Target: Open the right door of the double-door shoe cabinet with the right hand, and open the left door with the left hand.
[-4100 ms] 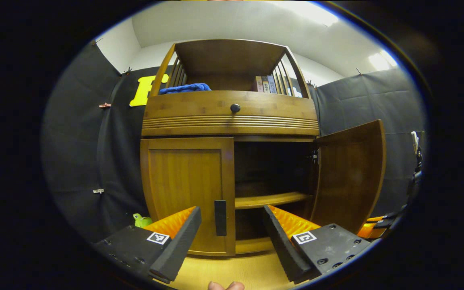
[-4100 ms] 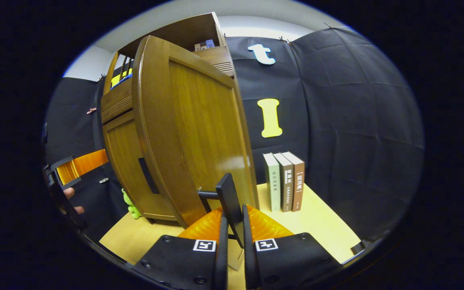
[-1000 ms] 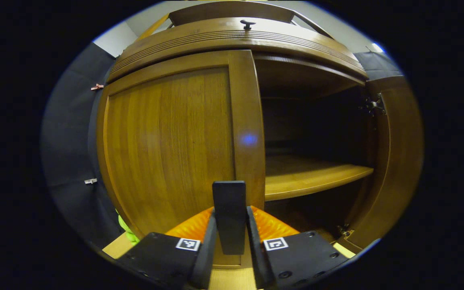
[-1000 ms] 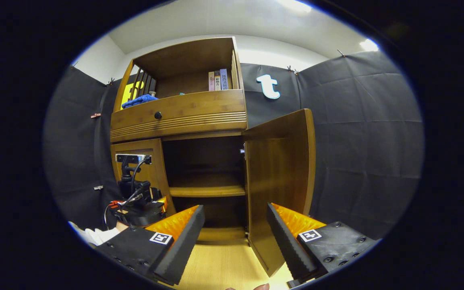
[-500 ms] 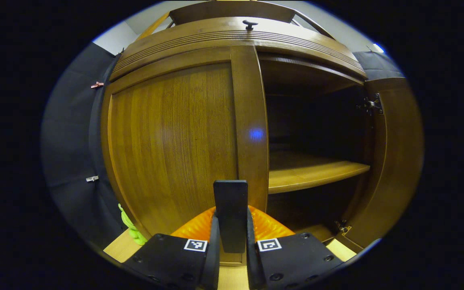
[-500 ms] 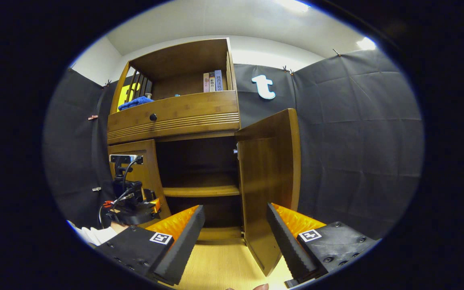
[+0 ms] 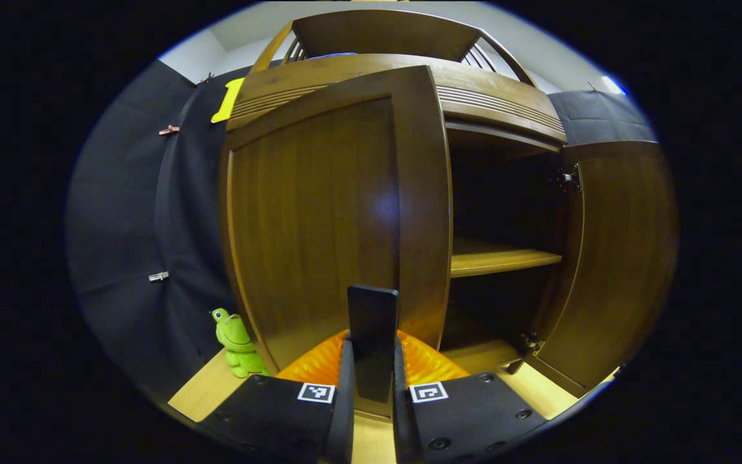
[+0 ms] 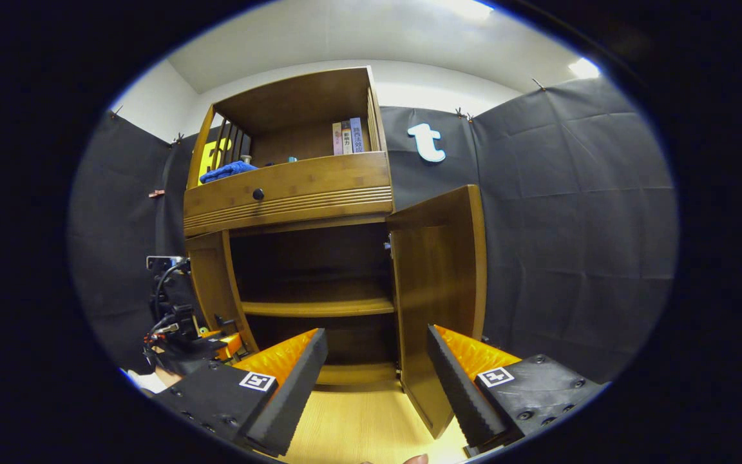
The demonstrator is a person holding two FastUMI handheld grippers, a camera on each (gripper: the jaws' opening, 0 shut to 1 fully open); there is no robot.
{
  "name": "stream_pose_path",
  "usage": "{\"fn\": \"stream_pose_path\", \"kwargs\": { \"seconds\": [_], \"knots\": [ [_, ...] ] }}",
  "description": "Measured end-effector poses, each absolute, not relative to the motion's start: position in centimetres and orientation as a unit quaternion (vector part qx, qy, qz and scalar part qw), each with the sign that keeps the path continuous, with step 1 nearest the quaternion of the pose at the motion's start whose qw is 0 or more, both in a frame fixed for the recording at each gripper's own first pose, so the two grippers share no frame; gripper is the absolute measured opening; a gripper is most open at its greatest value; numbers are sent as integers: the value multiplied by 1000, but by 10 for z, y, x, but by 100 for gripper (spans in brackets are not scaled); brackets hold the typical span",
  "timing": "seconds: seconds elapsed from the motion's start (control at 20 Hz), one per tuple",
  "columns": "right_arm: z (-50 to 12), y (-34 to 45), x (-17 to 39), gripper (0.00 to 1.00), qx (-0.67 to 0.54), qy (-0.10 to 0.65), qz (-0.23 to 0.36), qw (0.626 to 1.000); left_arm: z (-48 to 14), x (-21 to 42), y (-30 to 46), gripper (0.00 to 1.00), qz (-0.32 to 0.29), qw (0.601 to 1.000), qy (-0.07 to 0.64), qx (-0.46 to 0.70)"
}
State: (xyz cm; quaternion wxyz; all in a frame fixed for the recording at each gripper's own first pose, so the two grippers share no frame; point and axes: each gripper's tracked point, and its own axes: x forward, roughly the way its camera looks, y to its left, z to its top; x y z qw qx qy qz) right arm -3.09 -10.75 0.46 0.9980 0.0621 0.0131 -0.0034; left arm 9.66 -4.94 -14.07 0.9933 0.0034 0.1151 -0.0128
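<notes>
In the left gripper view the wooden shoe cabinet's left door (image 7: pixel 319 219) stands partly swung out. My left gripper (image 7: pixel 371 380) is shut on its black handle (image 7: pixel 372 322). The right door (image 7: pixel 616 258) hangs wide open, baring the dark inside and a shelf (image 7: pixel 500 260). In the right gripper view my right gripper (image 8: pixel 374 380) is open and holds nothing, back from the cabinet (image 8: pixel 294 187). There the right door (image 8: pixel 438 290) stands open just beyond its right finger, the left door (image 8: pixel 213 283) is angled outward, and the left gripper (image 8: pixel 184 341) sits at that door's foot.
A green toy frog (image 7: pixel 236 335) sits on the light wood floor left of the cabinet. The top shelf holds a blue cloth (image 8: pixel 226 171) and a few books (image 8: pixel 348 136). Black cloth walls close in on both sides. A fingertip (image 8: pixel 416 459) shows at the bottom edge.
The left door has swung outward with my left gripper shut on its handle. The right gripper has stayed open and nearly still, well after letting go of the right door's handle.
</notes>
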Motion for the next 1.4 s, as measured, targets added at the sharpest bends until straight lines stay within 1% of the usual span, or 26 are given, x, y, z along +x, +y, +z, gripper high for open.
{"fn": "stream_pose_path", "kwargs": {
  "seconds": [0.05, 0.3, 0.35, 0.4, 0.55, 0.65, 0.7, 0.75, 0.8, 0.85, 0.9, 1.0, 1.05, 1.25, 1.4],
  "knots": [
    [5, -104, -31, 98, 62, 13, 0, 998, -140, 90, -45, 28, -11, 993, 116, 3],
    [1, -92, -28, 98, 59, 18, 12, 998, -140, 57, -18, 27, 3, 993, 115, 9],
    [-1, -90, -27, 100, 60, 20, 13, 998, -139, 51, -12, 27, 5, 993, 115, 10],
    [-2, -88, -27, 98, 63, 21, 14, 998, -139, 47, -7, 26, 7, 993, 116, 10],
    [-2, -80, -25, 100, 64, 21, 18, 998, -140, 33, 8, 24, 12, 993, 116, 9],
    [-3, -80, -25, 100, 62, 20, 21, 998, -140, 27, 20, 24, 20, 993, 116, 7],
    [-2, -78, -25, 98, 62, 19, 22, 998, -141, 22, 25, 22, 24, 993, 116, 7],
    [-3, -77, -26, 98, 62, 18, 23, 998, -140, 20, 30, 23, 26, 993, 114, 9],
    [-1, -75, -26, 100, 62, 16, 24, 998, -141, 17, 36, 22, 28, 993, 114, 9],
    [0, -71, -25, 100, 60, 15, 25, 998, -141, 14, 41, 22, 30, 993, 114, 8],
    [1, -67, -22, 98, 57, 15, 25, 998, -142, 11, 47, 21, 33, 993, 114, 6],
    [3, -59, -21, 98, 54, 14, 26, 998, -144, 6, 60, 19, 40, 993, 113, 4],
    [2, -57, -23, 100, 55, 14, 27, 998, -143, 3, 65, 19, 43, 993, 111, 5],
    [-1, -47, -28, 100, 51, 16, 32, 998, -131, -2, 86, 18, 44, 995, 91, 14],
    [-1, -39, -28, 99, 53, 16, 34, 998, -131, -5, 106, 17, 53, 994, 92, 15]
  ]
}}
